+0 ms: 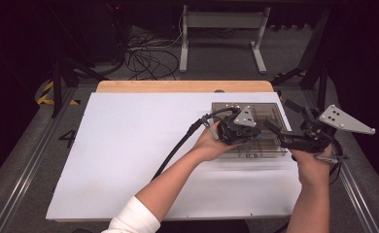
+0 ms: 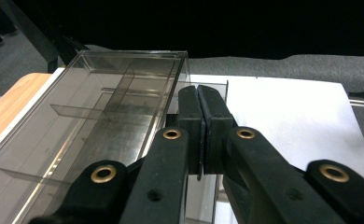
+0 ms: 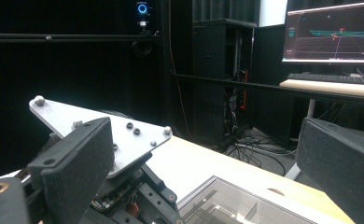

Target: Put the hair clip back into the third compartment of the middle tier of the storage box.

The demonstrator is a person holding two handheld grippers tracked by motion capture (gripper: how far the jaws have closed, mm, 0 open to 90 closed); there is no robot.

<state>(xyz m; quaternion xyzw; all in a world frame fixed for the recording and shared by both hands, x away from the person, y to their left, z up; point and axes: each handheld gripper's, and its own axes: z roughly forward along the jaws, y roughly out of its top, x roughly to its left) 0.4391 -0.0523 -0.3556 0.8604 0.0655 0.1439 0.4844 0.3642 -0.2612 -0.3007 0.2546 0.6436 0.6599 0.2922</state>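
— While our left gripper [image 2: 201,116] pinches a thin clear panel beside the box [image 2: 101,121] at the table's far right, what's done?
— Only that grip; our right gripper [image 1: 294,127] waits wide open (box empty).

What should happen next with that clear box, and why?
Probably bring the open right gripper down onto the box to steady it. The left gripper is shut on a thin clear edge at its side, likely the lid, while the right one hangs above it, holding nothing.
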